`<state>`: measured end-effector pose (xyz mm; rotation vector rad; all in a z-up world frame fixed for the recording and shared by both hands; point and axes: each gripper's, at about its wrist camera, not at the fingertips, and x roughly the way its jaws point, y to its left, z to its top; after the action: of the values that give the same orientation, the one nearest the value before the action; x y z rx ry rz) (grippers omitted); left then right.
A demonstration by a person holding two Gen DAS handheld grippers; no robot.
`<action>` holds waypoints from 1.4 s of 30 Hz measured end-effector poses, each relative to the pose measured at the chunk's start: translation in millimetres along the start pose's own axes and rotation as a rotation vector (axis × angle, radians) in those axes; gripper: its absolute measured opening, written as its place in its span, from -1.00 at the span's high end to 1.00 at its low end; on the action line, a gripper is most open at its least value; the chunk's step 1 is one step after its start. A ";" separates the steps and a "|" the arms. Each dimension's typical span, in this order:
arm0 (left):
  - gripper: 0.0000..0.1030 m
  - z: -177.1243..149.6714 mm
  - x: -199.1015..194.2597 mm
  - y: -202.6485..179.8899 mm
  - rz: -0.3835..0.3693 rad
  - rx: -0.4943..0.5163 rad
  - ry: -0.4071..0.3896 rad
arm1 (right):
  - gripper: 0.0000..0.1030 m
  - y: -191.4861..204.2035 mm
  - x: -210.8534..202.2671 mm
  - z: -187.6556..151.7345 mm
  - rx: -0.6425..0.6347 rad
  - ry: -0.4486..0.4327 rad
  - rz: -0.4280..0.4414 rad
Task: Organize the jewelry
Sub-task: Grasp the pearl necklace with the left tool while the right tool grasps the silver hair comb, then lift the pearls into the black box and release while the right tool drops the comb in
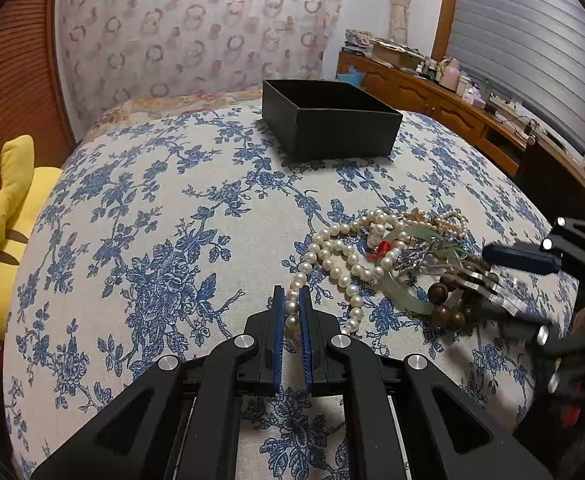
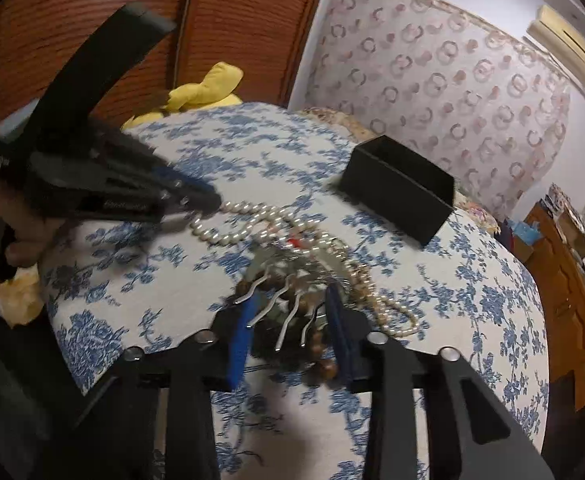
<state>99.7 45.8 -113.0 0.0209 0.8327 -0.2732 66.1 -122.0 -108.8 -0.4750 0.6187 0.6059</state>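
Hair comb (image 2: 288,312) apparently blocks wooden beads (image 2: 324,368).

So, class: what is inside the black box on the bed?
The black box stands open, but only its dark inner walls show. Its floor is hidden by the near wall in both views, so no jewelry can be confirmed inside; the pearl necklace lies outside.

Box (image 1: 332,120) sits behind jewelry pile (image 1: 388,256) on cushion (image 1: 152,220).
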 end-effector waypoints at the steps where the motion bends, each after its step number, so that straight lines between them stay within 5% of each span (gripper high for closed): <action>1: 0.88 0.2 -0.3 -0.4 -0.002 0.001 -0.001 | 0.45 -4.5 -1.6 1.1 0.012 -0.007 -0.004; 6: 0.88 4.5 -5.3 -2.5 -0.012 -0.007 -0.027 | 0.95 -27.0 -3.8 3.2 0.097 -0.015 -0.011; 14: 0.88 24.8 -20.1 -10.4 -0.016 0.000 -0.099 | 0.96 -44.6 -5.6 4.1 0.155 -0.043 0.040; 42: 0.88 148.4 -97.1 -38.0 -0.047 0.084 -0.358 | 0.96 -89.1 -38.6 46.7 0.204 -0.183 -0.005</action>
<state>136.1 13.0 61.6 0.0299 0.4659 -0.3441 116.6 -174.5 -29.5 -0.2271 0.4987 0.5678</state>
